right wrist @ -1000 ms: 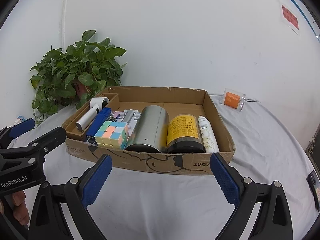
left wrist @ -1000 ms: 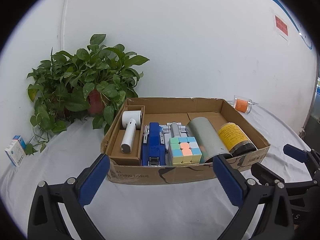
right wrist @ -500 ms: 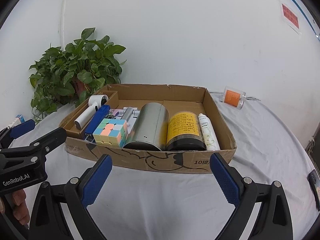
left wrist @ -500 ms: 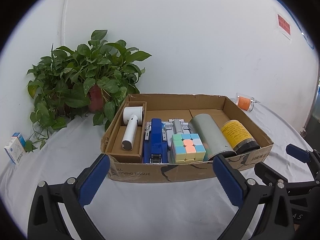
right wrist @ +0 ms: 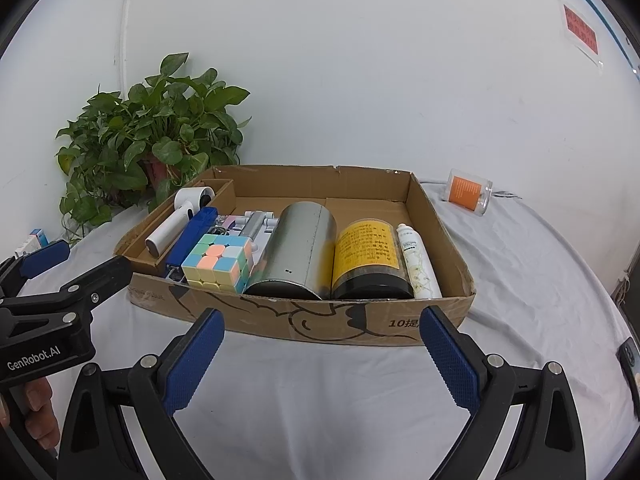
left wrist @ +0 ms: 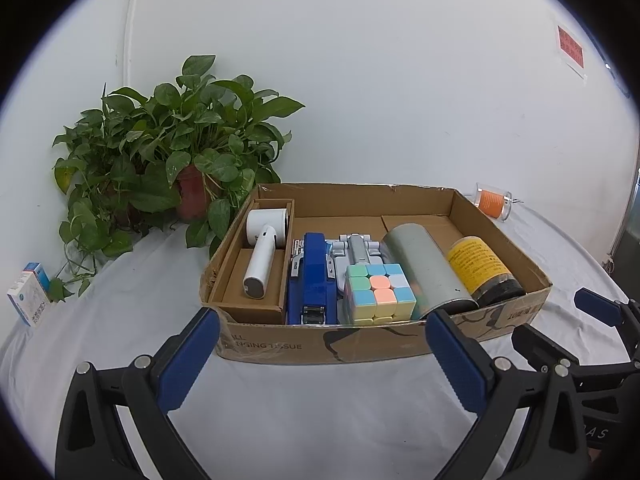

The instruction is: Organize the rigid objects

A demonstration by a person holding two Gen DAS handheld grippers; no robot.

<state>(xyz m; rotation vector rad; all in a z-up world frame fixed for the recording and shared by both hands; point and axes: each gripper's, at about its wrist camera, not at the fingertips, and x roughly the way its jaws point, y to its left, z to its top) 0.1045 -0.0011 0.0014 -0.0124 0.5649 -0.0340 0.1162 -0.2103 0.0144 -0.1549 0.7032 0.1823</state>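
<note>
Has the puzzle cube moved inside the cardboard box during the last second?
No. The puzzle cube sits at the front wall of the cardboard box, between the blue stapler and the metal can, as before.

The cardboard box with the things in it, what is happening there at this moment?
A person holds a hand-held gripper in each hand, both open and empty, above the white cloth in front of the box. The left hand-held gripper and the right hand-held gripper touch nothing. Inside the box, side by side, lie a white fan, a blue stapler, a cube, a metal can, a yellow jar and a white bottle. A small orange jar lies outside on the cloth.
</note>
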